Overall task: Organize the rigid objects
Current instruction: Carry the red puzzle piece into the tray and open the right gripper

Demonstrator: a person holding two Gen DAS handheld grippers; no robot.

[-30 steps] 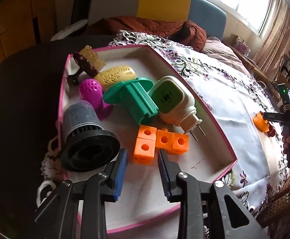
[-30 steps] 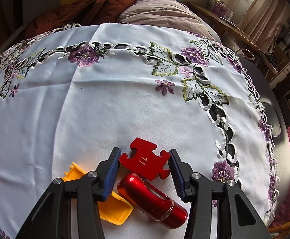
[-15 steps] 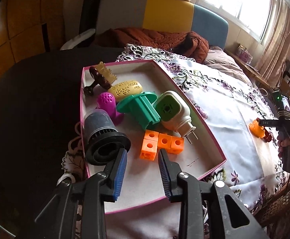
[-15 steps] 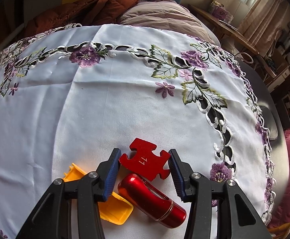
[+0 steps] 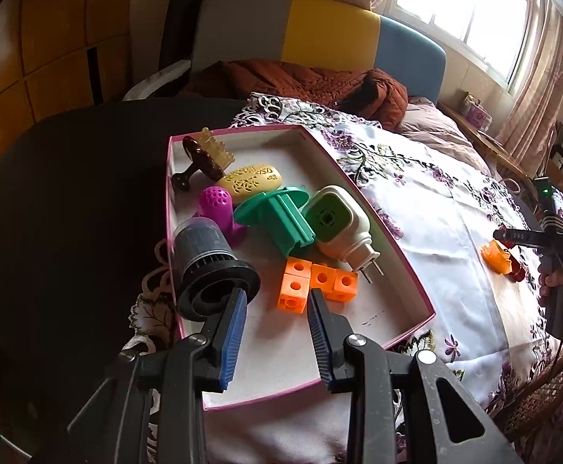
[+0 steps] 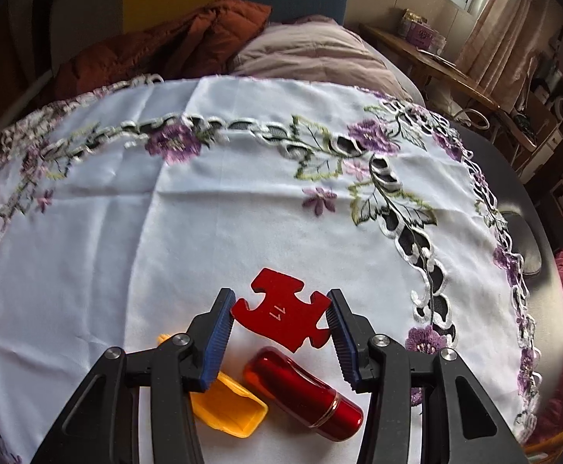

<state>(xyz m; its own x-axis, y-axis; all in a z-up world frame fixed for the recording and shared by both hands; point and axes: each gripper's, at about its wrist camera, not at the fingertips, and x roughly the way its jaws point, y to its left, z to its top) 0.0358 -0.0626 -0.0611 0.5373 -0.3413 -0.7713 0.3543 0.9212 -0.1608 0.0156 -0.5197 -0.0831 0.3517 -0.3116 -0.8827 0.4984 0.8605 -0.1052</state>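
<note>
Between my right claw's (image 6: 279, 311) fingers sits the red puzzle piece (image 6: 281, 314), gripped at both edges above the white cloth (image 6: 243, 224). My left claw (image 5: 275, 311) hangs open over the tray (image 5: 417, 270), near orange cubes (image 5: 312, 282).

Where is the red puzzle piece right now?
In the right wrist view, the flat red puzzle piece marked 11 sits between the right hand-held gripper's fingers, above the white embroidered tablecloth, just beyond the shiny red cylinder.
</note>
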